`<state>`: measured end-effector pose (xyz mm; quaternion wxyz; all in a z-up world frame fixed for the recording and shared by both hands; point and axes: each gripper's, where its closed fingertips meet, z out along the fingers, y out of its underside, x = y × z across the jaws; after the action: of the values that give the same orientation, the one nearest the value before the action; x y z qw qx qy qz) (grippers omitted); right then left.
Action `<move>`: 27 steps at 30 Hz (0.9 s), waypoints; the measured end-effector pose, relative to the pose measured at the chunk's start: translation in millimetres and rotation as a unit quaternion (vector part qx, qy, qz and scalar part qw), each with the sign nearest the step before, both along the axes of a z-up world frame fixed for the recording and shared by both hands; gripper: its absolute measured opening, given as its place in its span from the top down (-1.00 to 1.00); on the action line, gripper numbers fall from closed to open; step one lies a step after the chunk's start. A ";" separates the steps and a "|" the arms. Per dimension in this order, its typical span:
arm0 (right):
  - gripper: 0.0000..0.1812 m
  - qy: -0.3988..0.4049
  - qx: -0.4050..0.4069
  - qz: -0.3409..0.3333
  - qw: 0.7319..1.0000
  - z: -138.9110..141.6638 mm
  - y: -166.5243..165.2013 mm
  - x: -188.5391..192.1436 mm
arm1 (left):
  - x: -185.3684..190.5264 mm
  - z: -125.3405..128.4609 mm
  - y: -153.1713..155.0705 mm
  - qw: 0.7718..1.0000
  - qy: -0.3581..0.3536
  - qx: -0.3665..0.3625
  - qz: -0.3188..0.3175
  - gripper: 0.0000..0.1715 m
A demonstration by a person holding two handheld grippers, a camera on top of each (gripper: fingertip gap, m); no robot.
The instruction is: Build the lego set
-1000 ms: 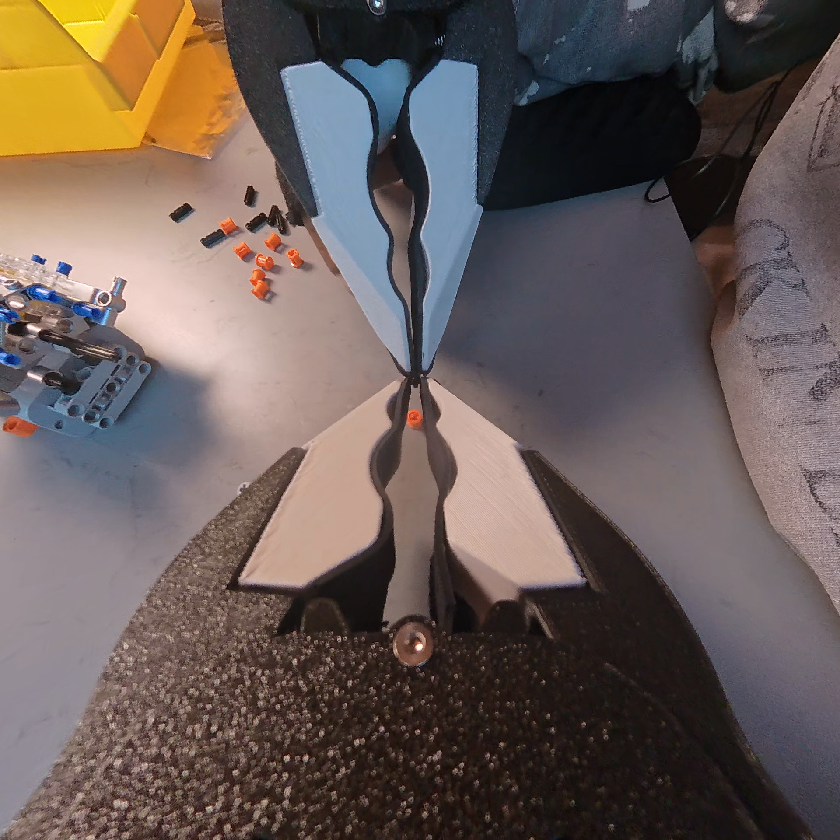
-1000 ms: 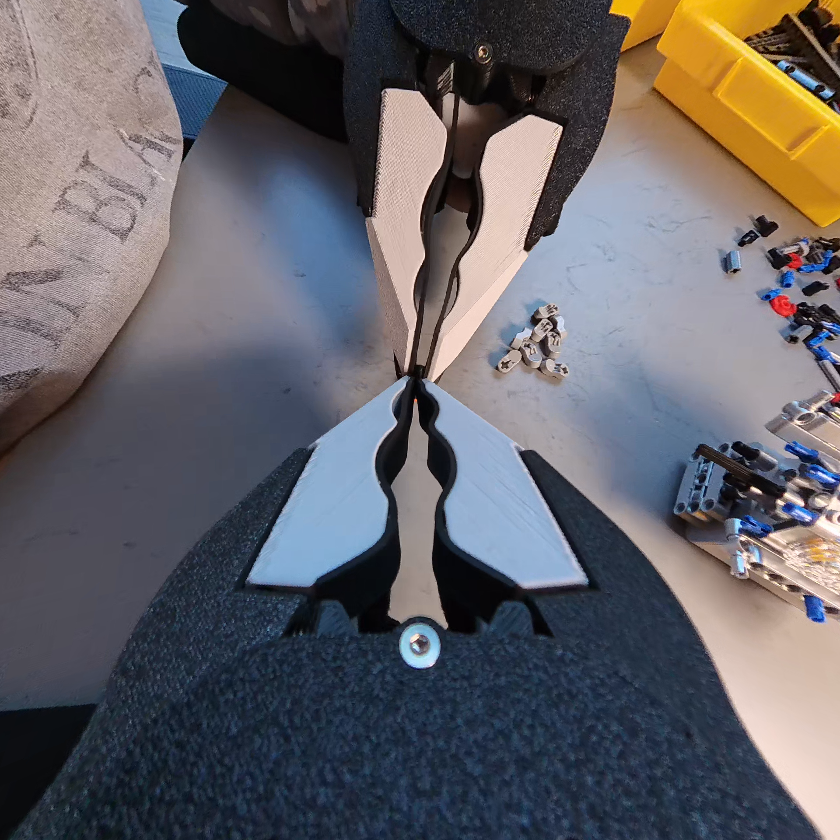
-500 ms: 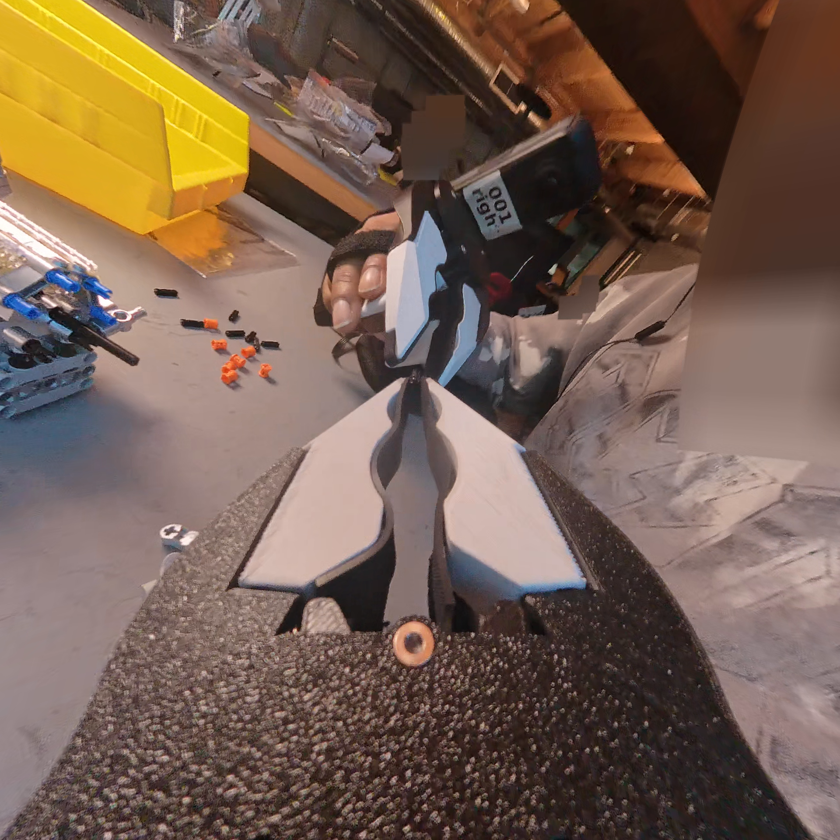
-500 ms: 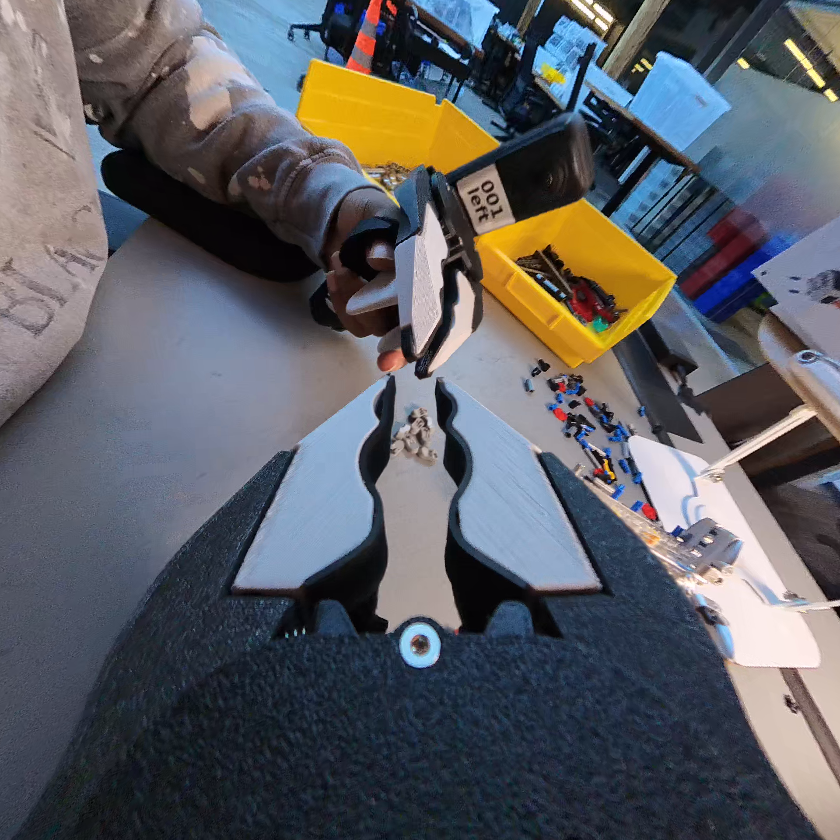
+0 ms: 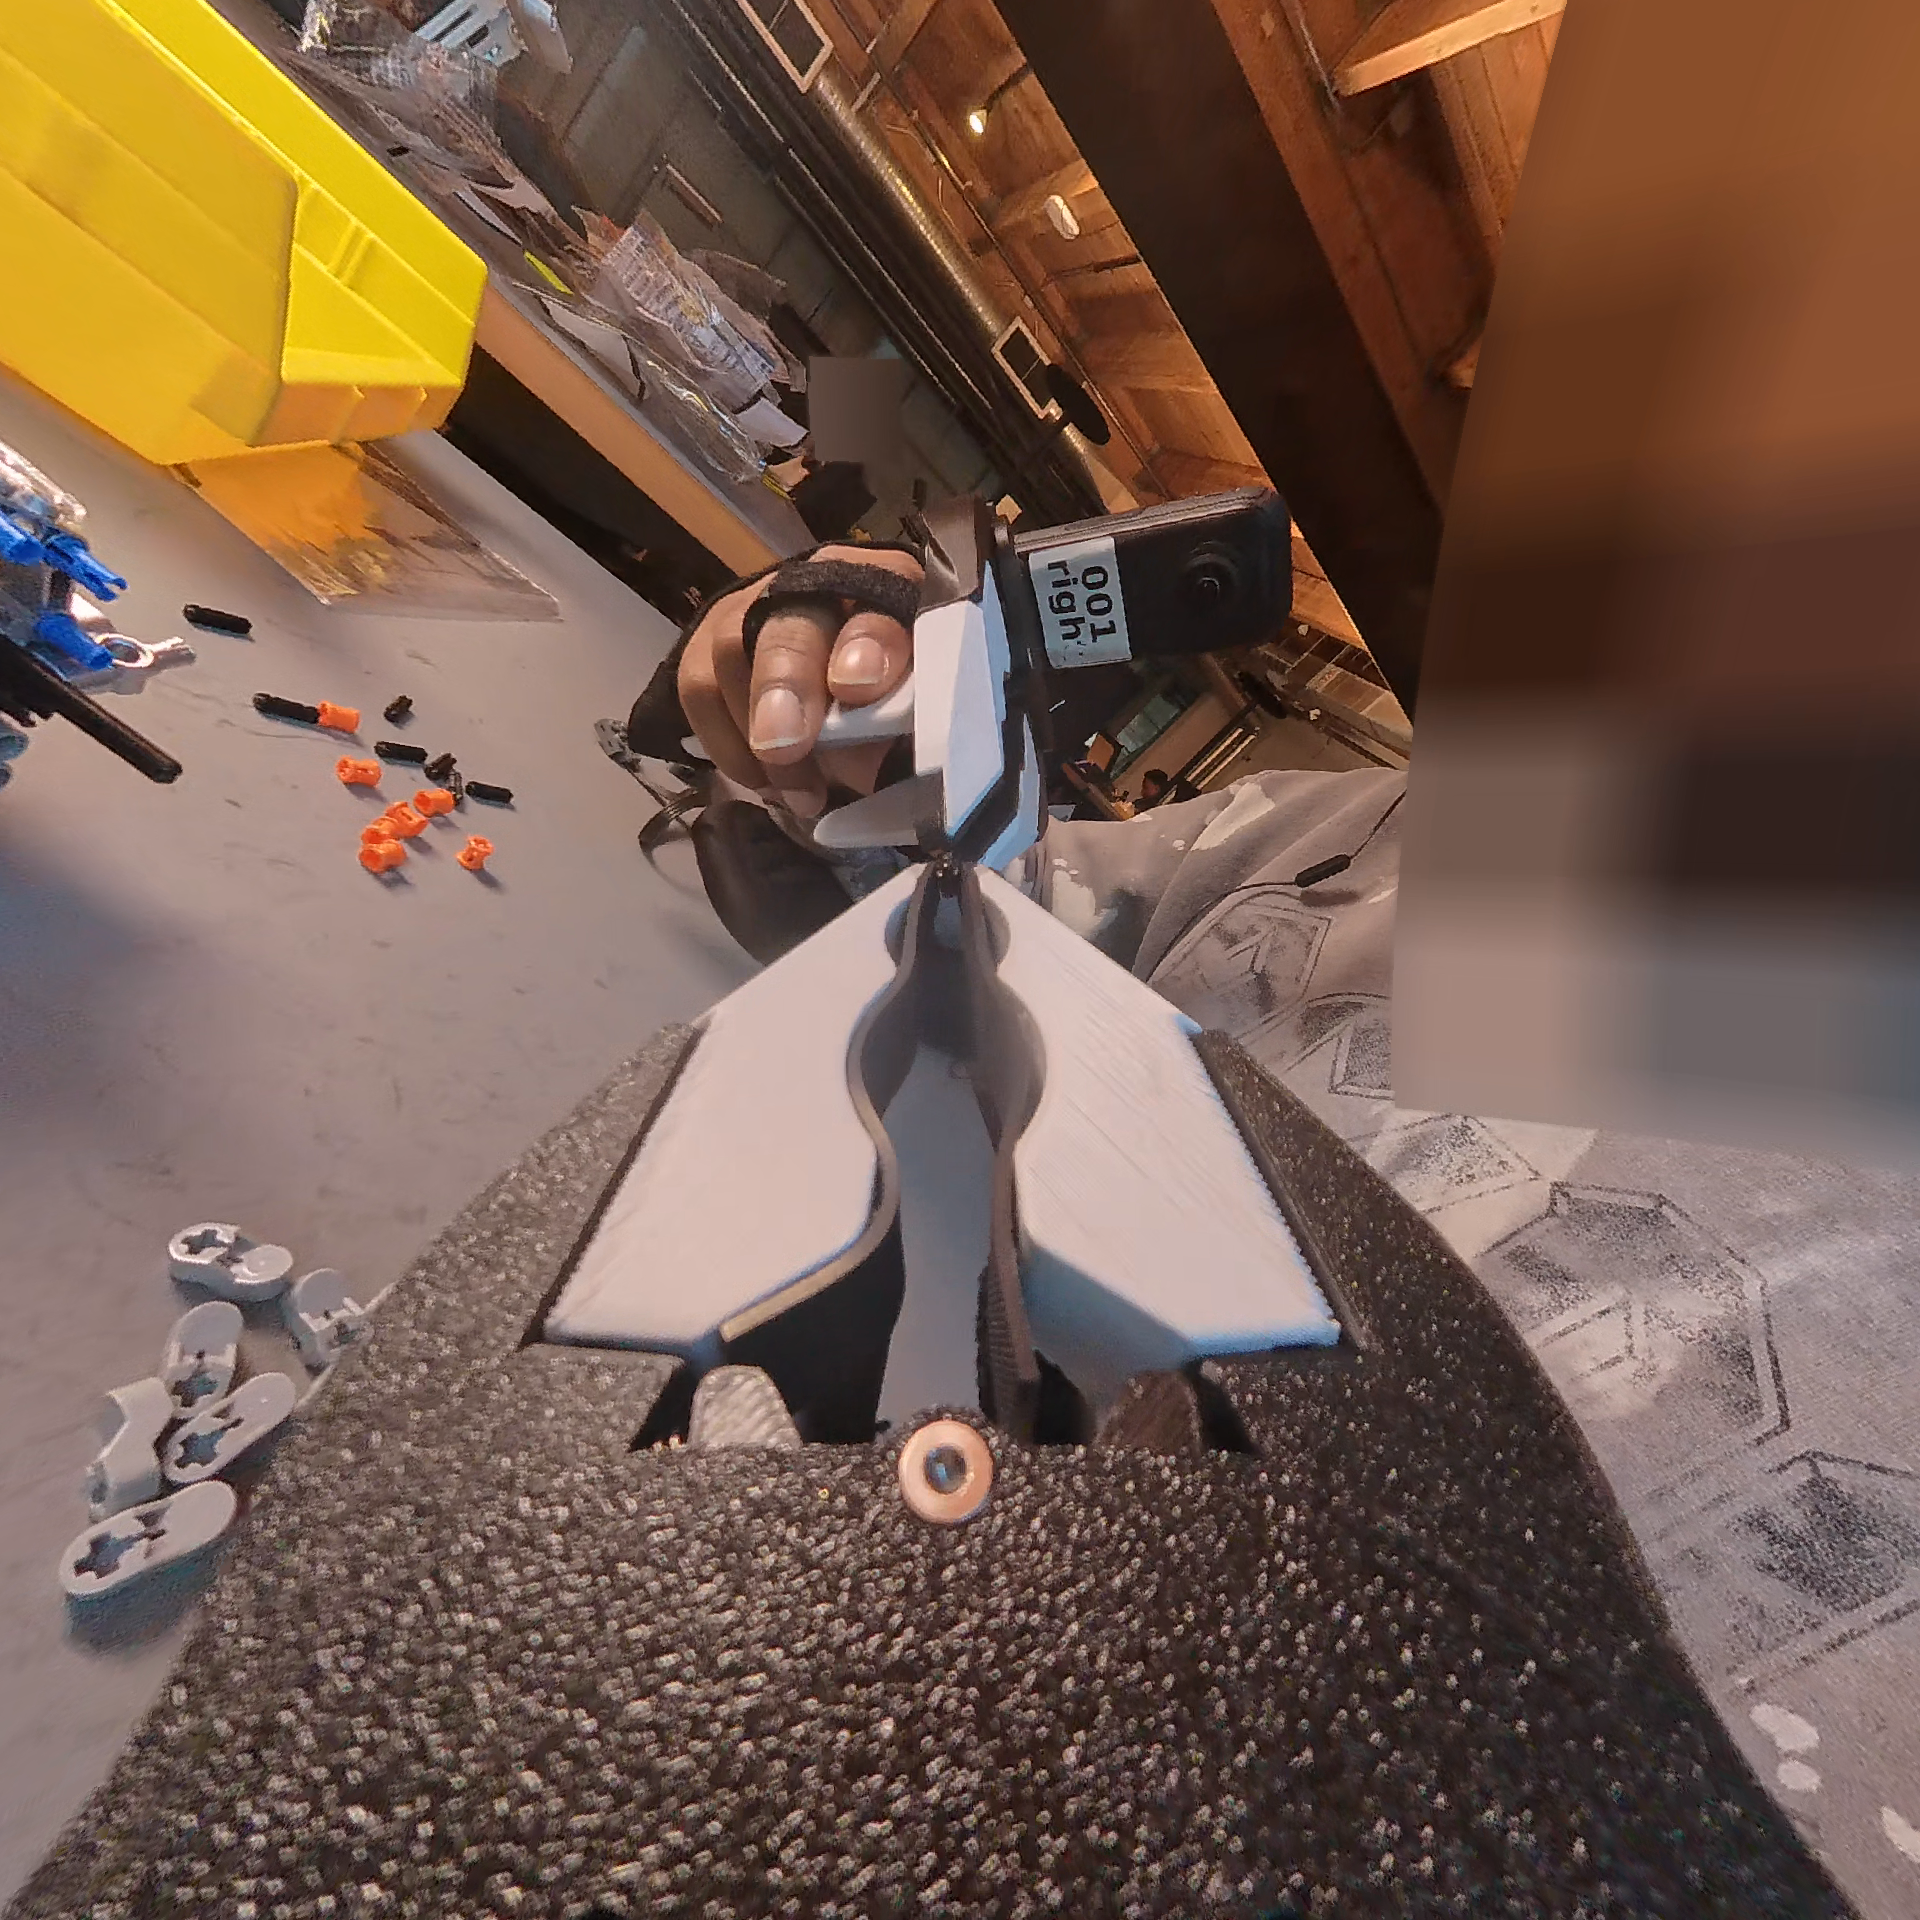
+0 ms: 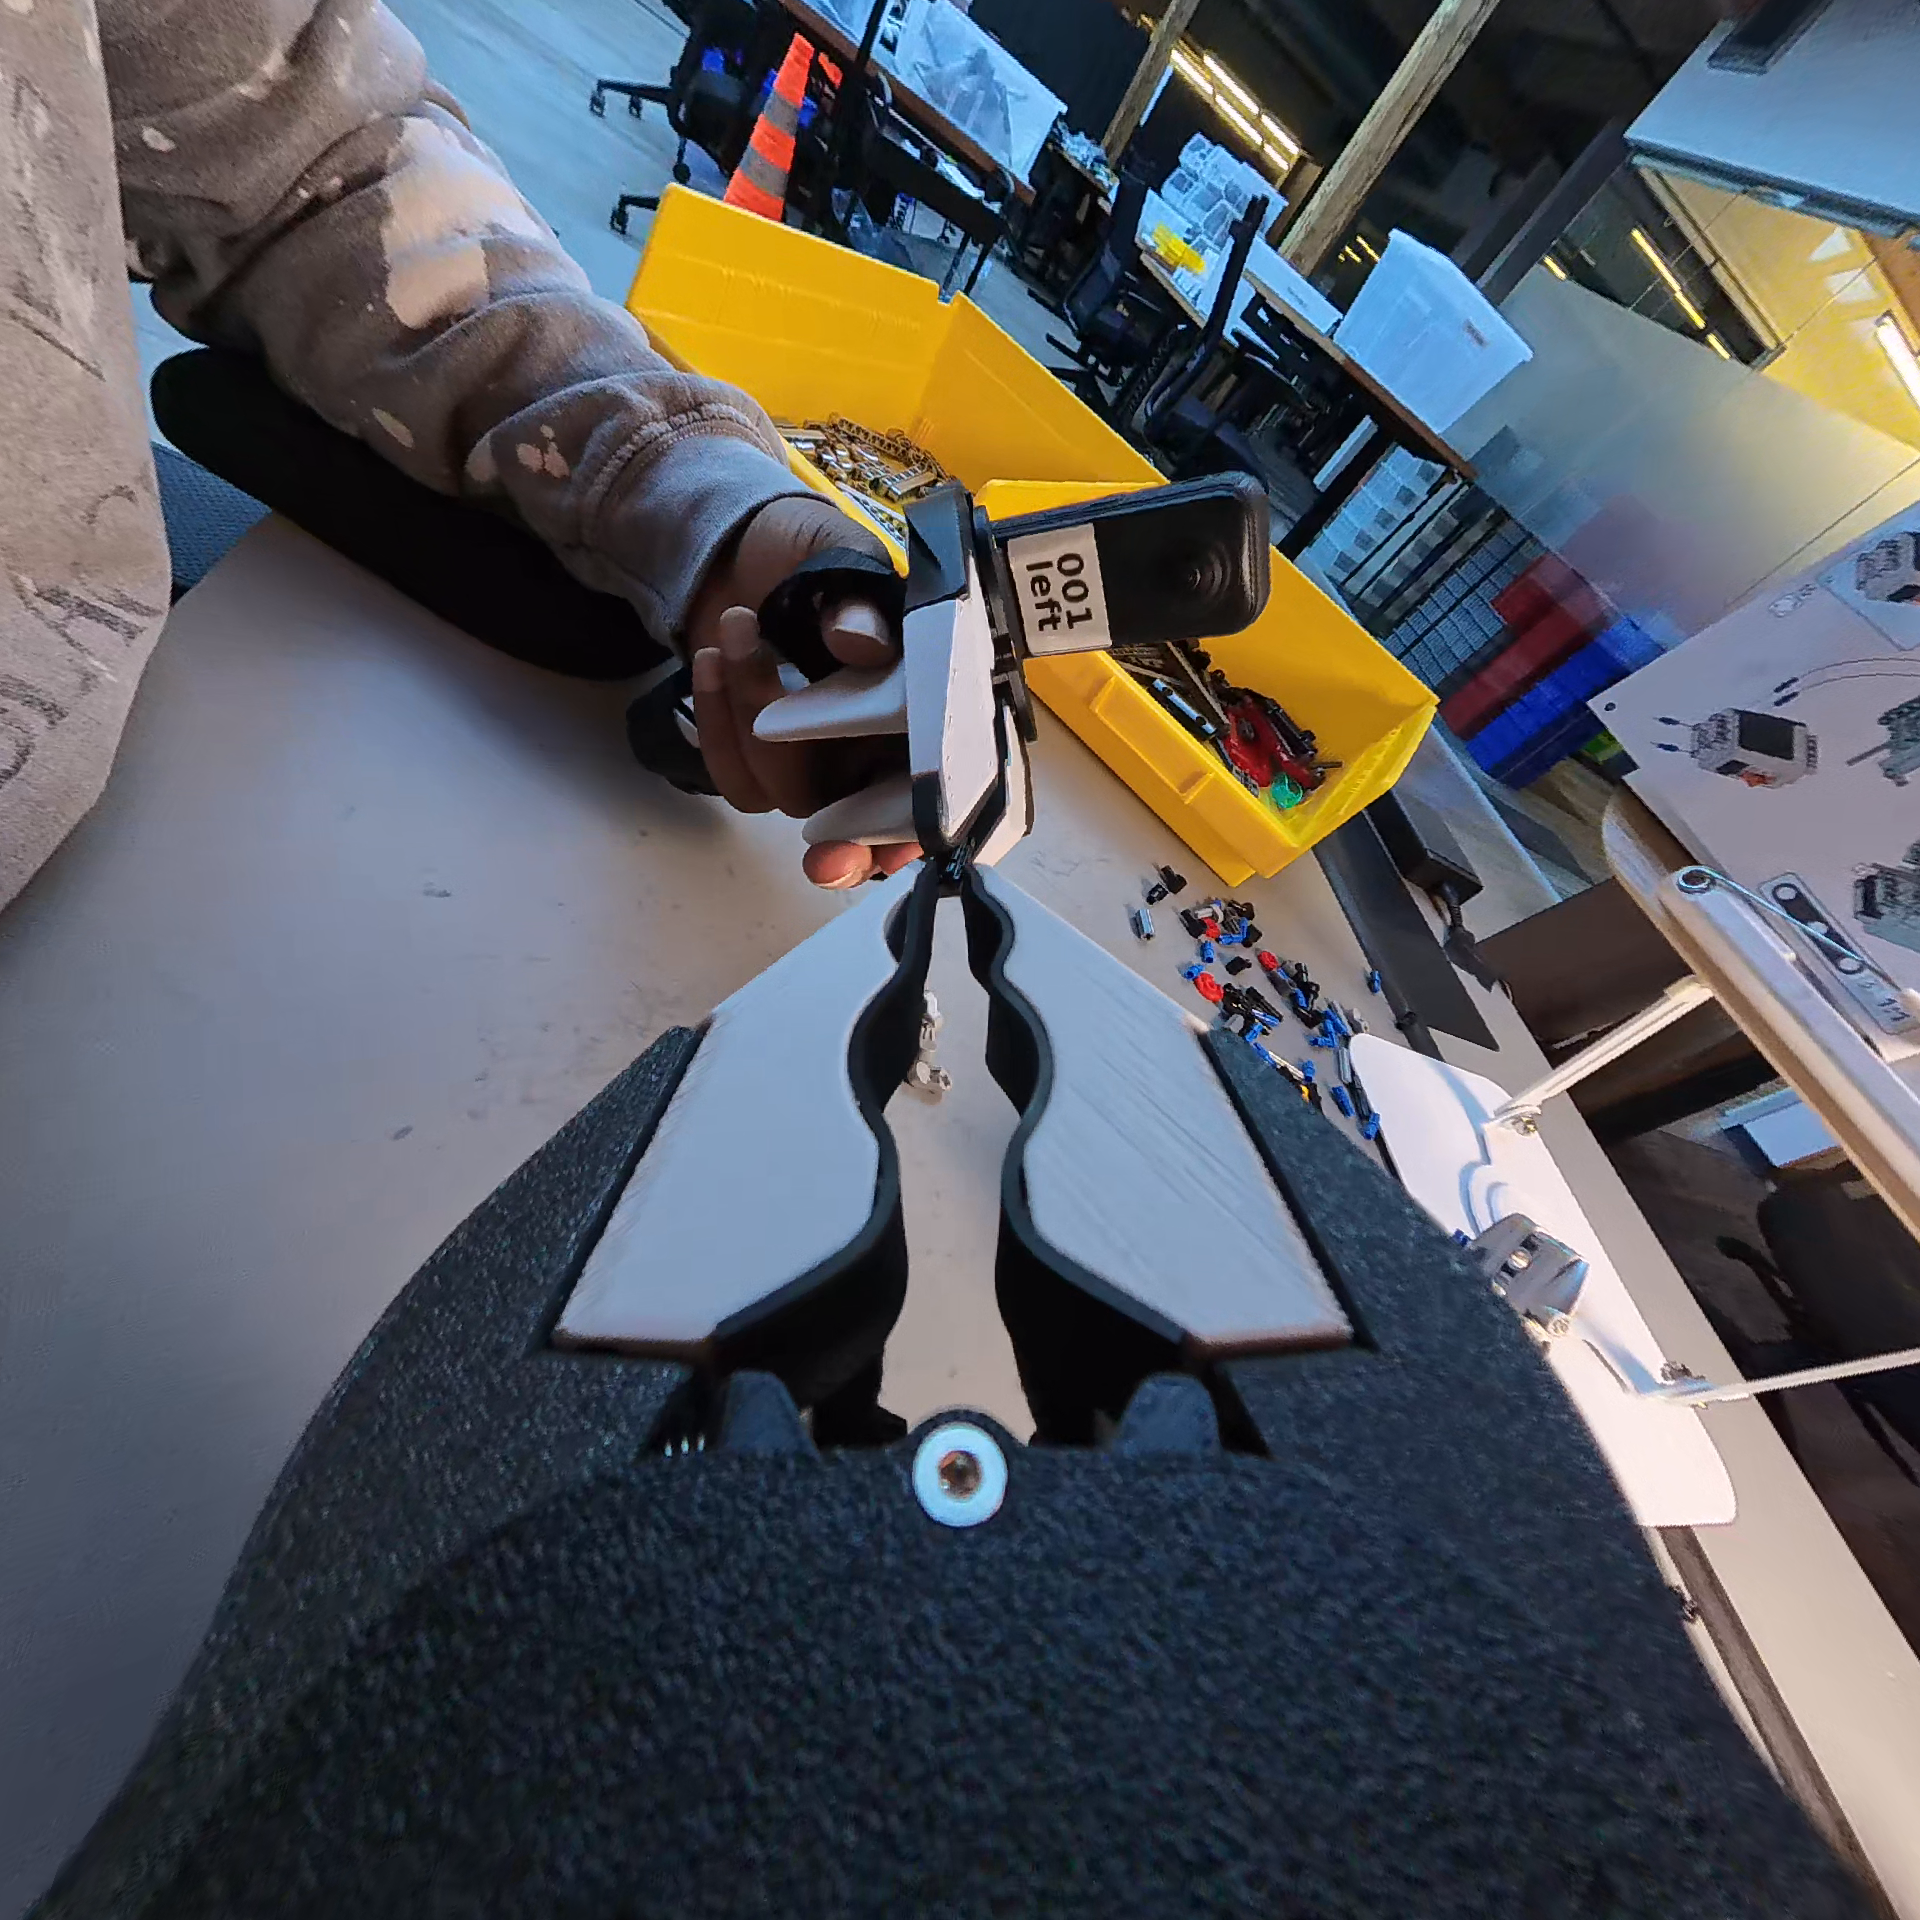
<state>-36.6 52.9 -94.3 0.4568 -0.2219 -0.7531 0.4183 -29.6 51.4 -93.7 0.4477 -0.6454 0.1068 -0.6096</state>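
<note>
Printed white label [image 5: 1084, 615] on each black camera [image 5: 1195, 582]; illustrated sheet [image 6: 1787, 727]

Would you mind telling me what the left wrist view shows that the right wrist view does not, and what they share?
Only the left wrist view shows the small orange plastic connector pegs and the pale grey cross-hole connector pieces close by.

Only the right wrist view shows the printed instruction sheet and the scattered blue, black and red small pins.

Both show the grey tabletop, yellow plastic bins, and the left gripper meeting the right gripper tip to tip.
</note>
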 end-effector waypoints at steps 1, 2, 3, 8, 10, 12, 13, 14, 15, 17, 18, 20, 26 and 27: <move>0.95 0.000 0.000 0.000 1.000 0.1 -0.1 -0.2 | -0.1 0.4 -0.1 1.000 -0.003 -0.001 -0.001 0.98; 0.95 0.000 0.000 0.000 1.000 0.1 -0.2 -0.2 | -0.1 0.4 -0.3 1.000 -0.005 -0.002 -0.002 0.98; 0.95 0.001 -0.001 0.000 1.000 0.4 -0.2 -0.3 | -0.2 0.6 -0.3 1.000 -0.007 -0.003 -0.003 0.98; 0.95 0.005 -0.005 0.003 1.000 2.2 -1.8 0.1 | 1.5 3.1 -1.6 1.000 -0.027 -0.009 -0.013 0.98; 0.95 0.006 -0.010 0.004 1.000 3.8 -2.4 0.2 | 1.7 4.6 -2.0 0.999 -0.032 -0.009 -0.016 0.98; 0.95 0.007 -0.016 0.006 1.000 5.6 -3.0 0.5 | 2.1 6.5 -2.8 0.999 -0.038 -0.009 -0.018 0.98; 0.95 0.007 -0.020 0.007 1.000 6.5 -3.2 0.6 | 2.4 7.5 -3.1 0.999 -0.042 -0.009 -0.020 0.98; 0.95 0.005 -0.026 0.007 1.000 7.1 -3.4 0.6 | 2.5 8.2 -3.2 0.999 -0.045 -0.010 -0.021 0.98; 0.95 0.001 -0.032 0.008 0.999 7.0 -3.3 0.6 | 2.5 8.5 -3.2 0.999 -0.046 -0.010 -0.021 0.98; 0.96 -0.015 -0.048 0.006 0.999 5.0 -1.4 -0.5 | 1.8 7.2 -1.9 0.999 -0.035 -0.008 -0.015 0.98; 0.96 -0.028 -0.057 0.005 0.998 3.0 -0.3 -1.0 | 1.2 5.6 -1.0 1.000 -0.019 -0.004 -0.008 0.97; 0.96 -0.051 -0.078 0.000 0.996 -0.2 2.4 -2.5 | -0.5 0.6 0.9 0.999 0.033 0.014 0.012 0.98; 0.96 -0.103 -0.124 -0.013 0.987 -2.6 13.8 -4.6 | -13.2 -32.7 6.2 0.960 0.262 0.064 0.077 0.99; 0.96 -0.119 -0.121 -0.017 0.985 -6.2 15.8 -4.7 | -15.0 -39.7 6.7 0.949 0.297 0.068 0.082 0.99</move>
<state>-41.4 68.6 -100.5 0.3403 -0.3364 -0.7420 0.4695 -44.6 58.2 -133.4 0.4868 -0.7718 0.2233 -0.3427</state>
